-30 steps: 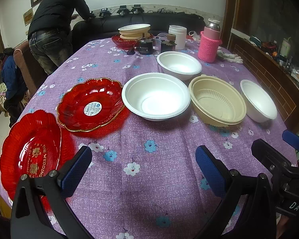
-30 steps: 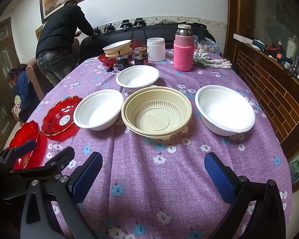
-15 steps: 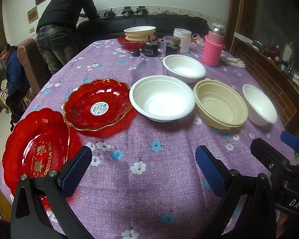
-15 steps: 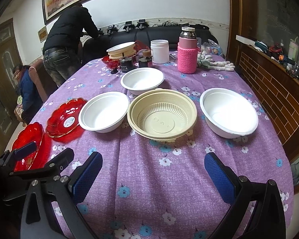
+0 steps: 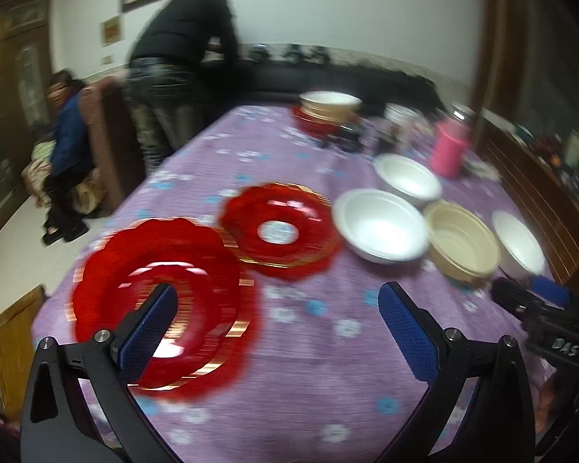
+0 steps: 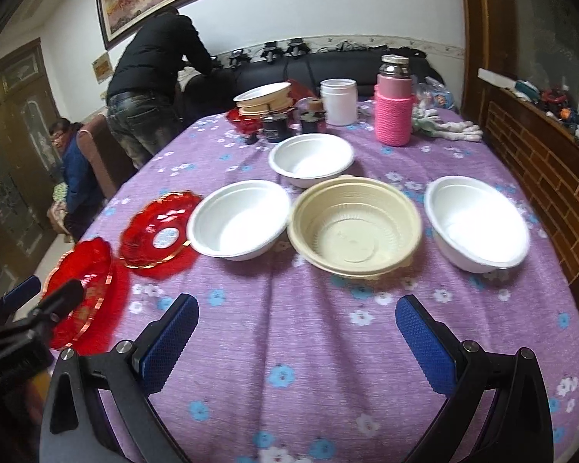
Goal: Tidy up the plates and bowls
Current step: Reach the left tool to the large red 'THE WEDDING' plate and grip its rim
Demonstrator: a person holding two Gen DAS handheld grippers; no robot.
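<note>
Two spread hand-held grippers (image 6: 295, 333), bare tablecloth (image 6: 289, 332) between.

On the counter (image 6: 308, 347), two plates (image 6: 160, 231) lie left of three bowls (image 6: 239, 223) in a row, a fourth bowl (image 6: 312, 158) behind them.

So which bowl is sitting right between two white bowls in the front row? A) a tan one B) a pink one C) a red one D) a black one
A: in the right wrist view the tan bowl sits in the front row with a white bowl on one side and another white bowl on the other.
</note>
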